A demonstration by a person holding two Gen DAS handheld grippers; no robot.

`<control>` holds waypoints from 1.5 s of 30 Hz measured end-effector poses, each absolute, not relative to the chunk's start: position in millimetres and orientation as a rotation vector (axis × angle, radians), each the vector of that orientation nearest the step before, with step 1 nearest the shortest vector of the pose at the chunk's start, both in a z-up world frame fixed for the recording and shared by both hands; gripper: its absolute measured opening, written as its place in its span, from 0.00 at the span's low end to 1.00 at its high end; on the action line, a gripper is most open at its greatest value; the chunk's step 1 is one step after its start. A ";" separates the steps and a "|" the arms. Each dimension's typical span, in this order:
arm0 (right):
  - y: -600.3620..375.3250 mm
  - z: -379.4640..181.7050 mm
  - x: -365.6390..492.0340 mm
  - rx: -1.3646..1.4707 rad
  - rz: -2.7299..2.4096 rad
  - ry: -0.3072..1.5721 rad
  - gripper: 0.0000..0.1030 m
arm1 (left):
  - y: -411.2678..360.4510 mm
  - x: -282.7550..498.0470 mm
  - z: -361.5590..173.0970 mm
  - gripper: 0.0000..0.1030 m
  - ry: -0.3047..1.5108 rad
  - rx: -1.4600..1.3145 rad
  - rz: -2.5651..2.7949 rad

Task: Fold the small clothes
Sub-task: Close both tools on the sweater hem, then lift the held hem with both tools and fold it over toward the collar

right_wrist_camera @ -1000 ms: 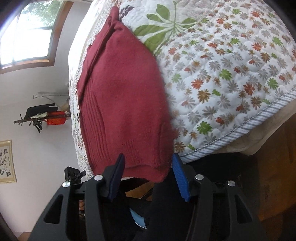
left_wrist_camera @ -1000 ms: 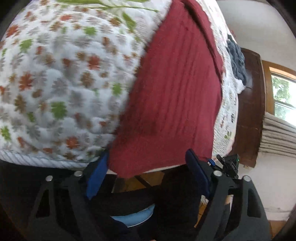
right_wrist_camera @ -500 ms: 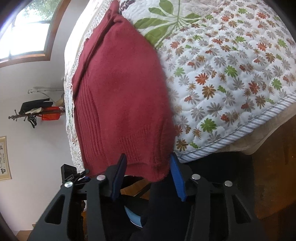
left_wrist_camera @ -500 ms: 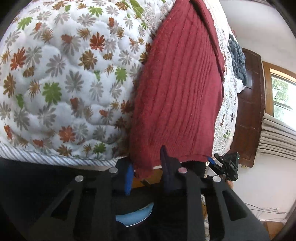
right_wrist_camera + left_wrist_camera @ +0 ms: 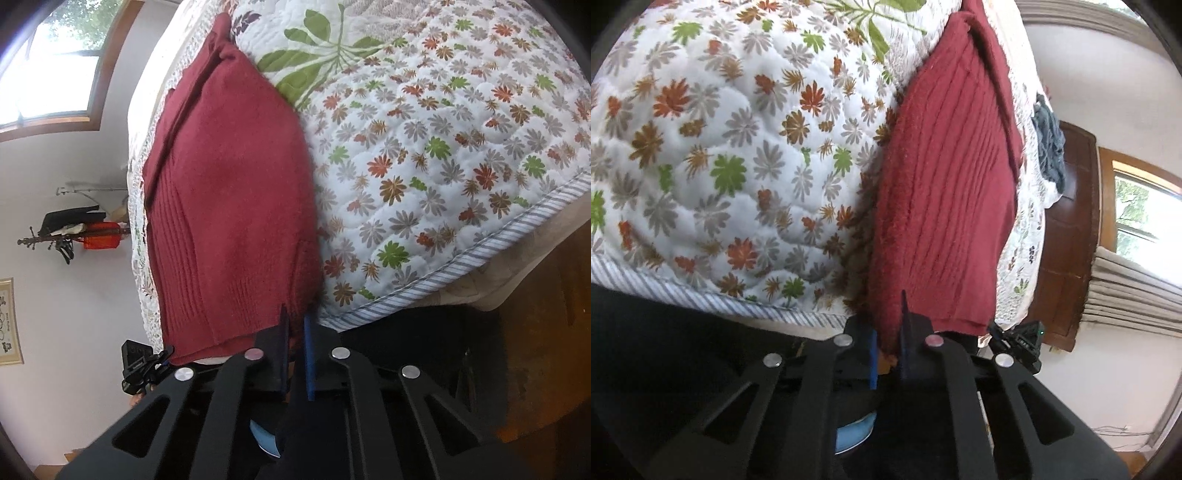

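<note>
The left tool [image 5: 888,332] is clamped on one near corner of the red knit sweater [image 5: 945,192], and the right tool [image 5: 294,332] pinches the other corner. The sweater lies flat on the bed's leaf-patterned quilt [image 5: 443,147], its hem at the bed edge.

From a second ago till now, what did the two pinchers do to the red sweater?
Both closed. The left gripper, wide open a second ago, has shut on one near corner of the red sweater. The right gripper shut later, within the last half second, on the other near corner. The sweater has stayed flat on the flowered quilt; no fold has started.
</note>
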State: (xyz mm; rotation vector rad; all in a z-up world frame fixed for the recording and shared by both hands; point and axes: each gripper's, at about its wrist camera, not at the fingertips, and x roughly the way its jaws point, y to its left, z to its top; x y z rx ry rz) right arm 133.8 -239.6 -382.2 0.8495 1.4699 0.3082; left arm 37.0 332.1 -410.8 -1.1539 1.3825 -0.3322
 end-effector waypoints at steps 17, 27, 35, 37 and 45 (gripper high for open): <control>-253.5 -393.1 130.1 0.881 0.242 1.505 0.20 | 336.2 41.9 -416.1 0.40 1.386 -1.133 -0.287; -240.5 -393.5 133.3 0.883 0.287 1.540 0.14 | 327.6 42.7 -417.1 0.07 1.408 -1.139 -0.318; -240.3 -362.2 128.4 0.944 0.349 1.430 0.05 | 335.5 33.2 -383.7 0.04 1.289 -1.194 -0.356; -241.8 -347.0 129.5 0.972 0.383 1.387 0.05 | 335.2 33.2 -370.1 0.04 1.256 -1.202 -0.379; -236.7 -298.6 164.3 1.030 0.466 1.270 0.05 | 333.3 57.4 -317.8 0.04 1.140 -1.242 -0.460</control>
